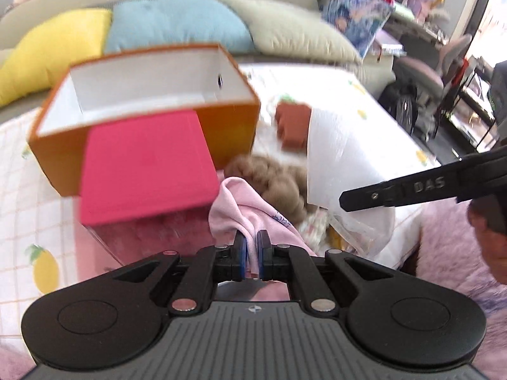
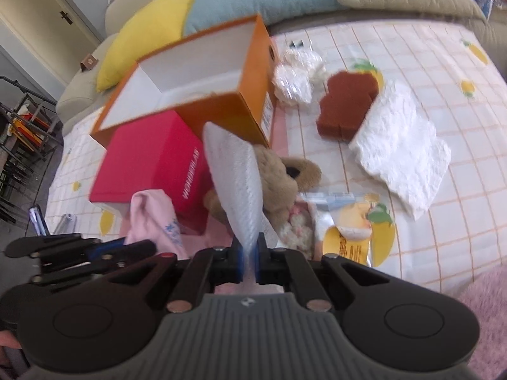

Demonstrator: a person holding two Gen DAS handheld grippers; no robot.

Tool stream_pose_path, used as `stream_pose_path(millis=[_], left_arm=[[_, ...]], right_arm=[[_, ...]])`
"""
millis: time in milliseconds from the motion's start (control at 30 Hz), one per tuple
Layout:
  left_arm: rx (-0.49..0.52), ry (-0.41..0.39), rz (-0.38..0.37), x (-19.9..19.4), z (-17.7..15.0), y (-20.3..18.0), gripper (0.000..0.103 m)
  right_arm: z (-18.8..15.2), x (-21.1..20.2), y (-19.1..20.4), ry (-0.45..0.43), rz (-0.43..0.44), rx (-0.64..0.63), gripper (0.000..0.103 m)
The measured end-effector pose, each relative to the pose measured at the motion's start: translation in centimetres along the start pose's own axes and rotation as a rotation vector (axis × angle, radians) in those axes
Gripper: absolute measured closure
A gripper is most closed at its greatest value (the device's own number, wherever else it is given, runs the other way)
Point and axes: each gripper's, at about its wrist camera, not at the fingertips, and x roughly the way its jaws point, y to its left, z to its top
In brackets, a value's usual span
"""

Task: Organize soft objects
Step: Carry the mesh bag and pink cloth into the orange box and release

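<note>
Left of the orange box (image 2: 202, 95), whose open white inside appeared empty, a yellow cushion (image 2: 142, 31) was seen against the sofa. Against the box's near wall a red carton (image 2: 152, 161) was leaned. Below the box, the left claw (image 1: 252, 253) was seen clamped on a fold of the pink cloth (image 1: 244, 212), which was draped beside the carton. Just right of that cloth, below the box's near corner, a brown plush bear (image 2: 285, 171) was lying on the checked counter (image 2: 443, 47) cover, half hidden behind the white foam sheet (image 2: 237, 183). That sheet was pinched at its lower edge by the right claw (image 2: 250, 253), its fingers drawn together on it. Further right of the box, a brown sponge (image 2: 345, 107) was seen touching a white textured pad (image 2: 402, 145), with a yellow snack packet (image 2: 351, 240) nearer the claw.

Both grips were judged shallow. The cloth could be let slip if lifted fast, and the trailing fabric could be caught on the carton. The thin sheet could be torn or folded, or the bear dragged along, if swung towards the box.
</note>
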Motion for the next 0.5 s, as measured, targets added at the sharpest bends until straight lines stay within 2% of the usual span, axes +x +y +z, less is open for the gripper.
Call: stream_pose_path(millis=[233,400,500], left_arm=[[0.003,-0.096,0.048,-3.8,2.9,0.5,0.096],[0.018,-0.174,0.101,-4.9,5.3,1.6,0.096],[0.027,-0.21,0.146,-5.5,7.2,2.6,0.096]], right_arm=[[3.2,-2.8,2.2,-0.09,0.037,-0.049,0.101],[6.6,-4.0,3.7,-0.143,0.113,-0.063,0.101],[9.0,-4.2,5.2,-0.192,0.129,-0.09,0.101]])
